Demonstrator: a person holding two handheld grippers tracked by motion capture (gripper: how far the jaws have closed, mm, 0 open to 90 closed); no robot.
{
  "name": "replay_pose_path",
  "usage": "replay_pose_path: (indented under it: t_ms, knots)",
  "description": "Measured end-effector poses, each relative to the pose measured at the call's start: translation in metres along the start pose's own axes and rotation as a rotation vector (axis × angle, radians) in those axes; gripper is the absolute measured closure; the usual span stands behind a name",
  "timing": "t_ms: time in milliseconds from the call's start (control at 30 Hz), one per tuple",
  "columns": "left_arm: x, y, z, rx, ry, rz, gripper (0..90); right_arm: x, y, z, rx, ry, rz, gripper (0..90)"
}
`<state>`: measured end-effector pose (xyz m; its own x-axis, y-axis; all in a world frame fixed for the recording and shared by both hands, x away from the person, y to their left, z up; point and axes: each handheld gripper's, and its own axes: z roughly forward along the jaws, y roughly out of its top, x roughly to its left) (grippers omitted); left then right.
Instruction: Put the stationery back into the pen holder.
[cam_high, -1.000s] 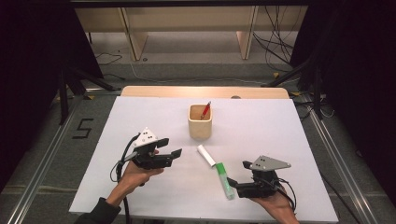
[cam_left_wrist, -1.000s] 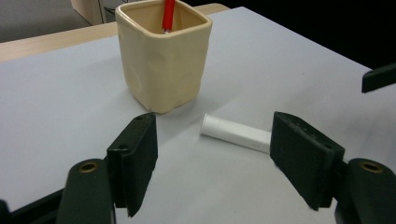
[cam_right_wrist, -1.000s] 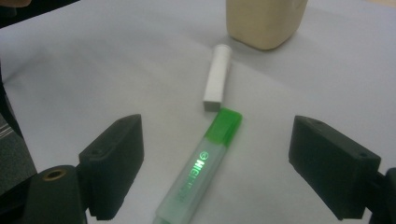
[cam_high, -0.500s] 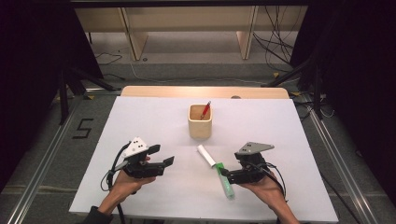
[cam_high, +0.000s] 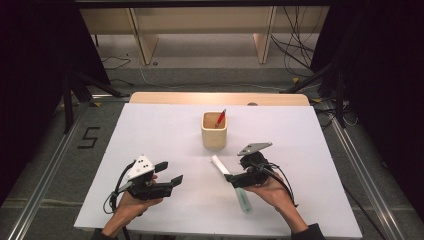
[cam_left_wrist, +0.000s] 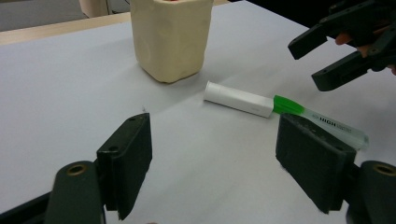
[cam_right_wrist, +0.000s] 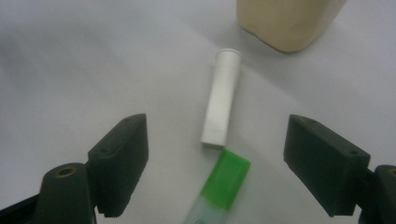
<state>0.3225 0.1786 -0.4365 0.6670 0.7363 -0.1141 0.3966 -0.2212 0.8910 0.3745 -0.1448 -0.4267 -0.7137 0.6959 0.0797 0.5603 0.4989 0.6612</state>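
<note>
Since a second ago the right gripper (cam_high: 239, 179) has slid up the table from the near edge to hang over the highlighter (cam_high: 231, 180), while the left gripper (cam_high: 169, 172) has drifted a little toward the person. The white table (cam_high: 150, 130) carries everything. On it, beyond both grippers, stands the cream pen cup (cam_high: 214, 130) with a red pen (cam_high: 220, 118) leaning inside. The right gripper's jaws have just been closing a little, yet they stand wide apart with nothing clamped; in its own view the highlighter (cam_right_wrist: 219, 140) lies flat between them, white cap pointing away toward the cup (cam_right_wrist: 289, 21). The left gripper's jaws stand wide and empty; the highlighter (cam_left_wrist: 280, 109) lies ahead of them, off to the side.
</note>
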Motion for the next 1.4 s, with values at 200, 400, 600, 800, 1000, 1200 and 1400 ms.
replay_pose_path:
  t_ms: [200,400,600,800,1000,1200,1400]
  knots:
    - [0.000,-0.003,-0.003,0.004,0.007,0.009,26.1,0.000,0.017,0.017,0.069,0.008,-0.012,24.4]
    - [0.004,-0.008,-0.004,0.007,0.007,0.016,25.6,0.002,0.031,0.032,0.123,0.008,-0.038,30.1]
    - [0.006,-0.010,-0.008,0.003,-0.001,0.009,25.6,0.001,0.042,0.046,0.192,0.018,-0.045,34.7]
    - [0.005,-0.012,-0.010,0.022,-0.024,-0.013,25.5,-0.004,0.050,0.062,0.244,0.033,-0.023,39.2]
    - [0.004,-0.015,-0.010,0.036,-0.021,-0.003,25.2,-0.006,0.055,0.071,0.269,0.028,-0.019,44.3]
    - [0.003,-0.014,-0.009,0.035,-0.023,0.000,25.2,-0.009,0.058,0.082,0.316,0.015,-0.008,49.7]
    - [0.002,-0.015,-0.008,0.041,-0.027,0.000,25.2,-0.009,0.059,0.088,0.337,-0.002,-0.011,55.0]
